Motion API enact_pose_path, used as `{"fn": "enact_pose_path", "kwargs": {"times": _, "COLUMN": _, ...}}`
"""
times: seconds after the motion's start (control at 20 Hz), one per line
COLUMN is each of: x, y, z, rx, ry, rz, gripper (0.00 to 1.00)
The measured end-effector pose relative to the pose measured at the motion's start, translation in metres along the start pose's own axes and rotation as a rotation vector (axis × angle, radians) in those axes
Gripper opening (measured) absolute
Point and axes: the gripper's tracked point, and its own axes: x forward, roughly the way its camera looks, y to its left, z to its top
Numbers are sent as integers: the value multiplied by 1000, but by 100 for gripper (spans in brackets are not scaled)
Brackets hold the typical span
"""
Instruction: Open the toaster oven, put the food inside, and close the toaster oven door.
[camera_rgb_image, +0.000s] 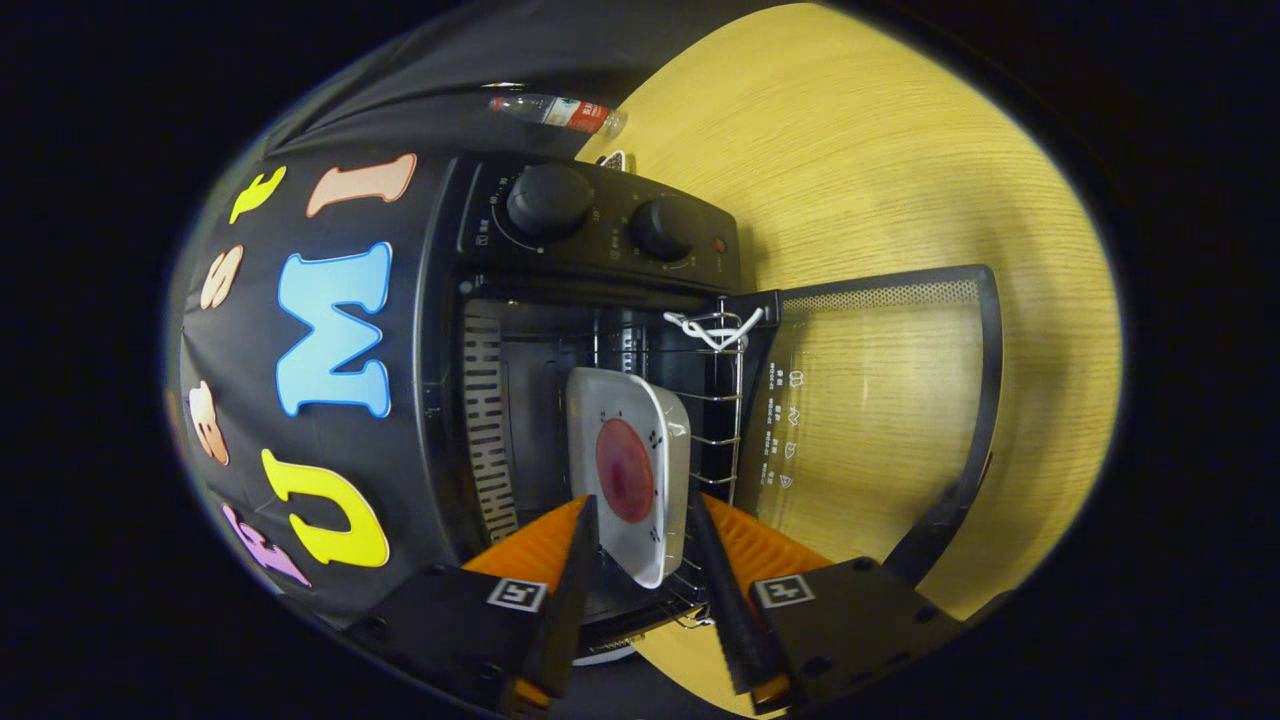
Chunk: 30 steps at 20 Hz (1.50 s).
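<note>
The black toaster oven (600, 225) stands open, and its glass door (880, 400) lies flat out over the wooden table. A white square plate (650, 440) with a round red piece of food (625, 470) rests on the wire rack (722, 420) inside the oven cavity. My gripper (645, 505) reaches into the oven mouth with one finger on each side of the plate's near edge. The fingers are apart, and a gap shows between them and the plate's near corner.
Two black knobs (548, 200) and a small red lamp sit on the oven's control panel. A plastic bottle (560, 112) lies on the table behind the oven. Light wooden table (880, 150) spreads beyond the open door. A white cord is tied to the rack's front.
</note>
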Motion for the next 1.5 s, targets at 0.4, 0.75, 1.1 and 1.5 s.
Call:
{"fn": "enact_pose_path", "kwargs": {"times": 0.4, "x": -60, "y": -9, "z": -23, "rx": -363, "ry": 136, "rz": 34, "gripper": 97}}
{"fn": "enact_pose_path", "kwargs": {"times": 0.75, "x": -111, "y": -40, "z": -35, "rx": -776, "ry": 203, "rz": 34, "gripper": 97}}
{"fn": "enact_pose_path", "kwargs": {"times": 1.1, "x": -126, "y": -79, "z": -37, "rx": -1088, "ry": 216, "rz": -24, "gripper": 98}}
{"fn": "enact_pose_path", "kwargs": {"times": 1.5, "x": -112, "y": -124, "z": -36, "rx": -1295, "ry": 281, "rz": -171, "gripper": 98}}
